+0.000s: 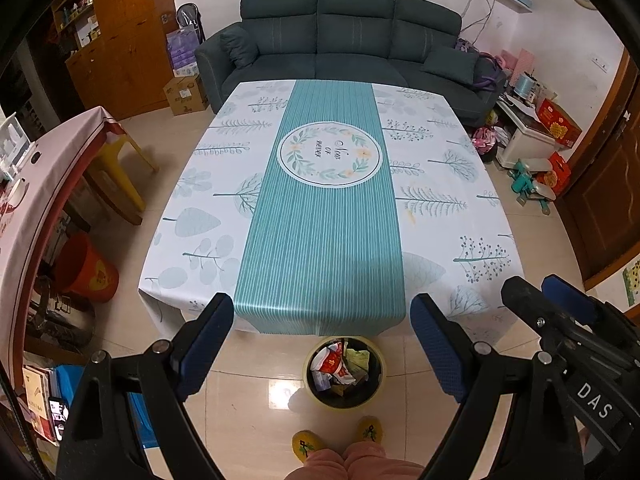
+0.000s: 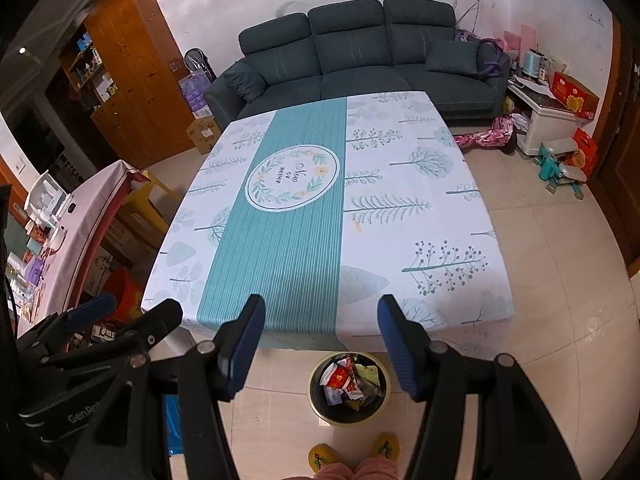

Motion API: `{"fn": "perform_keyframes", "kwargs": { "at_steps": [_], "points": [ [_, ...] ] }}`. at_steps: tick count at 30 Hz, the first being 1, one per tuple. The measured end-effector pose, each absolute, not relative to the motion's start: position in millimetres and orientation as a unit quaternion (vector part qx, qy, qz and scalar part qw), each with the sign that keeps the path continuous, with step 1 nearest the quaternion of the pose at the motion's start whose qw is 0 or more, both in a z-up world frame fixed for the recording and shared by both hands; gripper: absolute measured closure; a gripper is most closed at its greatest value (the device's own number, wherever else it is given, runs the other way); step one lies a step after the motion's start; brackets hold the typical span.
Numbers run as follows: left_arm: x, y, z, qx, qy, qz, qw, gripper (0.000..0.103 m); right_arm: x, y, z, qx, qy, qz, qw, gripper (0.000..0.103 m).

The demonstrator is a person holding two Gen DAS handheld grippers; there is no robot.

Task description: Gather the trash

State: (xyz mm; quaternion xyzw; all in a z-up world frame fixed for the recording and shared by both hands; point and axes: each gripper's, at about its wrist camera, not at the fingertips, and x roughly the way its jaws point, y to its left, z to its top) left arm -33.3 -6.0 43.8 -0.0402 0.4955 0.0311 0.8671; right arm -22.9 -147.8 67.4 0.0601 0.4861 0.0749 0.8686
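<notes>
A round yellow-rimmed trash bin [image 1: 345,374] stands on the floor at the table's near edge, holding several crumpled wrappers [image 1: 334,362]. It also shows in the right wrist view [image 2: 349,388]. My left gripper [image 1: 322,322] is open and empty, held high above the bin and the table's near edge. My right gripper [image 2: 320,324] is open and empty, held alongside at the same height. The table [image 1: 424,168] with a white and teal cloth carries no loose item in either view [image 2: 400,224].
A dark sofa [image 1: 344,40] stands behind the table. A side table [image 1: 48,184] with a pink cloth, a yellow stool [image 1: 120,168] and a red bucket [image 1: 86,270] are at left. Boxes and clutter [image 1: 536,148] lie at right. The person's yellow slippers [image 1: 308,444] are below.
</notes>
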Motion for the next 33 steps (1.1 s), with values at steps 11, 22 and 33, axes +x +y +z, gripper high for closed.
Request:
{"fn": "perform_keyframes", "kwargs": {
  "at_steps": [11, 22, 33],
  "points": [
    [-35.0, -9.0, 42.9, -0.042, 0.495, 0.033, 0.867, 0.014, -21.9, -152.0, 69.2, 0.056, 0.483, 0.081, 0.870, 0.044],
    [-36.8, -15.9, 43.0, -0.044, 0.497, 0.043, 0.866, 0.014, -21.2, -153.7, 68.3, 0.057, 0.484, 0.086, 0.869, 0.044],
    [-36.0, -24.9, 43.7, -0.047, 0.500, 0.056, 0.863, 0.014, -17.7, -156.9, 65.4, 0.057, 0.486, 0.092, 0.867, 0.044]
  ]
}}
